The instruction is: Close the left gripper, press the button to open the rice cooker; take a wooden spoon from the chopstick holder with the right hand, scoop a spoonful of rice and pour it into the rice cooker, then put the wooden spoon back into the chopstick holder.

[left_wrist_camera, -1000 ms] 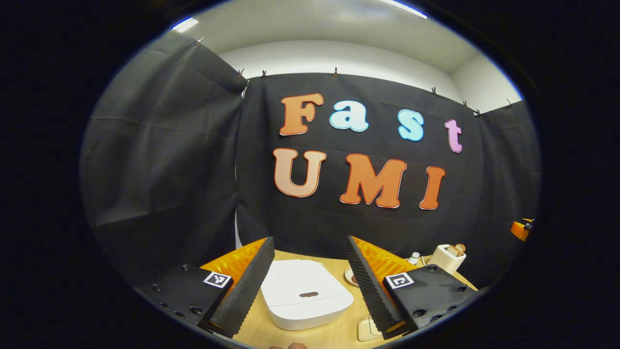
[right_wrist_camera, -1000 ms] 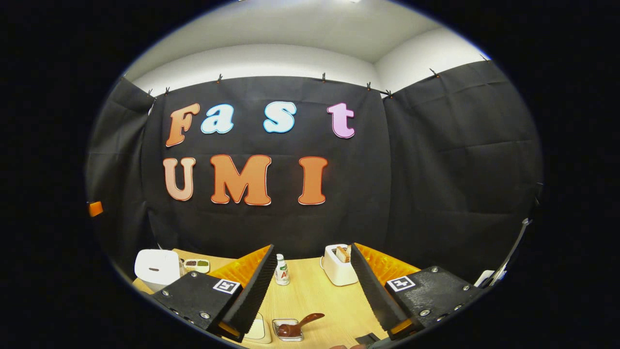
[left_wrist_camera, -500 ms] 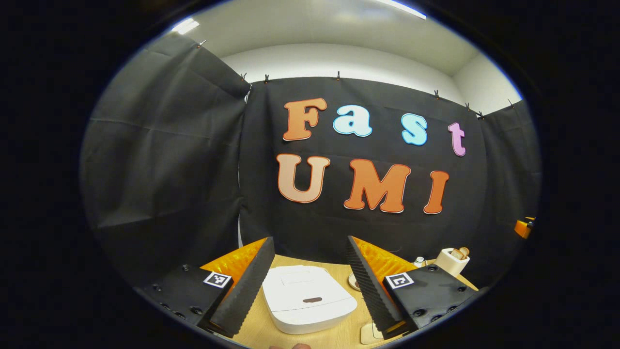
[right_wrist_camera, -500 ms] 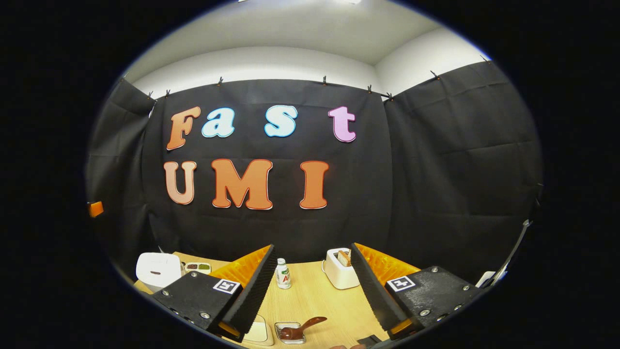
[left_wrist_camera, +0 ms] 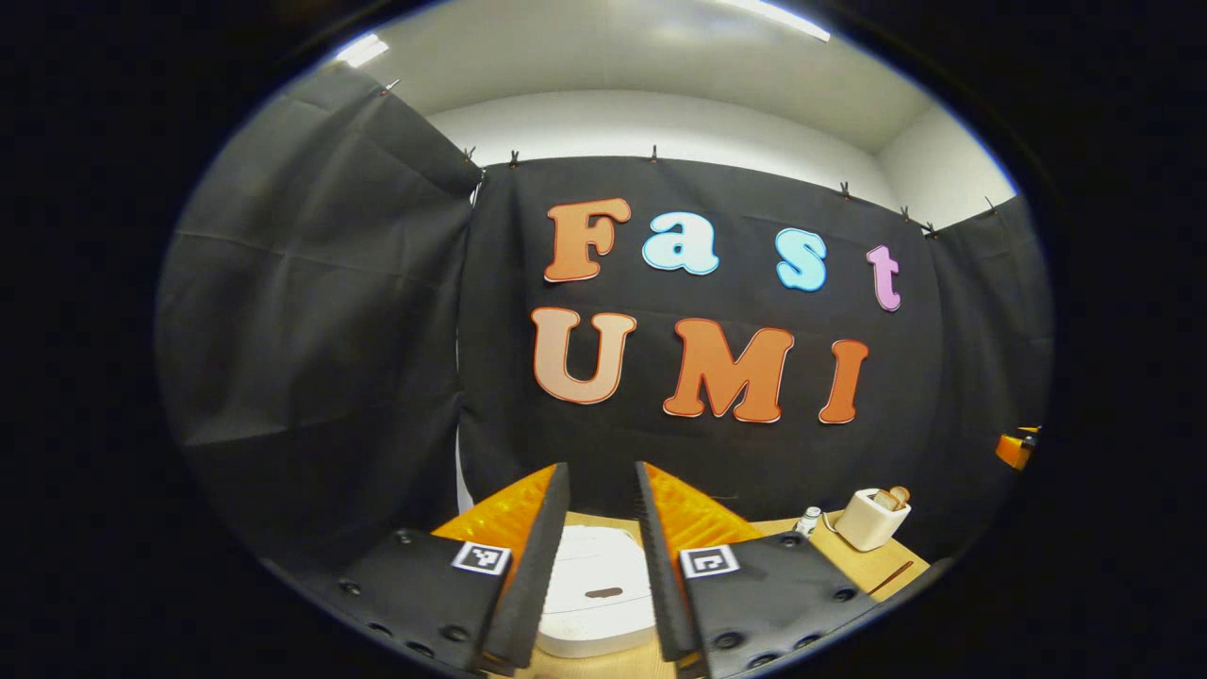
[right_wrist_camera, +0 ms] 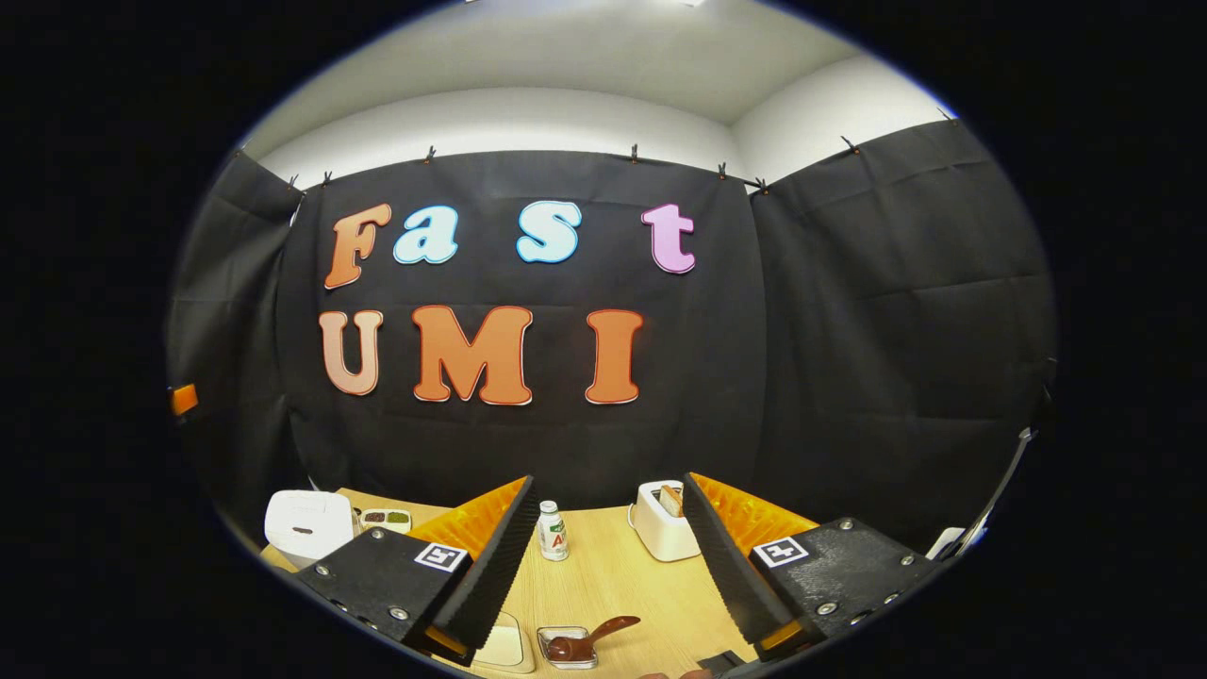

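Observation:
The white rice cooker [left_wrist_camera: 599, 589] sits lid down on the wooden table, its dark button [left_wrist_camera: 603, 593] facing me. My left gripper [left_wrist_camera: 599, 469] hovers over it with the fingers drawn close, a narrow gap left between them and nothing held. In the right gripper view the rice cooker [right_wrist_camera: 306, 523] stands at the far left of the table. My right gripper [right_wrist_camera: 608, 481] is open wide and empty above the table's middle. A dark brown spoon [right_wrist_camera: 594, 637] lies in a small glass dish just below it.
A white toaster [right_wrist_camera: 660, 519] with bread and a small bottle [right_wrist_camera: 552, 531] stand at the back of the table [right_wrist_camera: 613, 575]. A divided dish [right_wrist_camera: 382, 517] lies beside the rice cooker. A cream-coloured flat object [right_wrist_camera: 500, 646] lies near the front edge.
My left gripper's fingers have drawn much closer together and it has centred over the rice cooker. The right gripper has barely moved.

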Tool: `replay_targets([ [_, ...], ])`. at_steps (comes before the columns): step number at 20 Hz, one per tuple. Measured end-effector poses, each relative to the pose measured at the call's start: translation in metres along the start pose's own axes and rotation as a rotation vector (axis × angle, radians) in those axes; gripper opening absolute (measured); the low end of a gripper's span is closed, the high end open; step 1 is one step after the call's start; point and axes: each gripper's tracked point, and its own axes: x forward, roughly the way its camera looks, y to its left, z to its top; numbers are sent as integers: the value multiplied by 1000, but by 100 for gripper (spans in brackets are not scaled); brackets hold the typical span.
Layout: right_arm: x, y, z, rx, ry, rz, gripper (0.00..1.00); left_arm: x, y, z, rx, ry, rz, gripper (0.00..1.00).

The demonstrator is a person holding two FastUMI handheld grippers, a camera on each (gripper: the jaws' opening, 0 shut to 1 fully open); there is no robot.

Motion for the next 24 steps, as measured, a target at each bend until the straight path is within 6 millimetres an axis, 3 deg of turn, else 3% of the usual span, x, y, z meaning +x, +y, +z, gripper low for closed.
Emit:
replay_targets([
  [1, 0, 3, 2, 10, -3, 10, 95, 1, 6, 0, 4, -3, 20, 31],
  [3, -2, 8, 5, 27, -9, 28, 94, -1, 6, -3, 16, 8, 19, 17],
  [6, -1, 2, 3, 11, -13, 17, 95, -1, 0, -7, 18, 26, -13, 12],
  [7, -1, 2, 3, 4, -12, 13, 95, 0, -1, -9, 25, 28, -22, 17],
  [12, -4, 6, 3, 5, -13, 21, 95, 14, 5, -11, 45, 42, 5, 17],
  [13, -4, 5, 3, 3, -13, 19, 95, 10, 0, -15, 39, 51, -5, 5],
  [18, -2, 7, 0, -9, -8, 21, 95, 32, -2, -57, 3, 147, -69, 5],
  [20, -1, 8, -2, -6, -8, 21, 95, 50, -5, -75, -6, 182, -81, 4],
  [24, 3, 6, -9, -11, 11, 12, 94, 81, -3, -126, -7, 292, -90, 4],
])
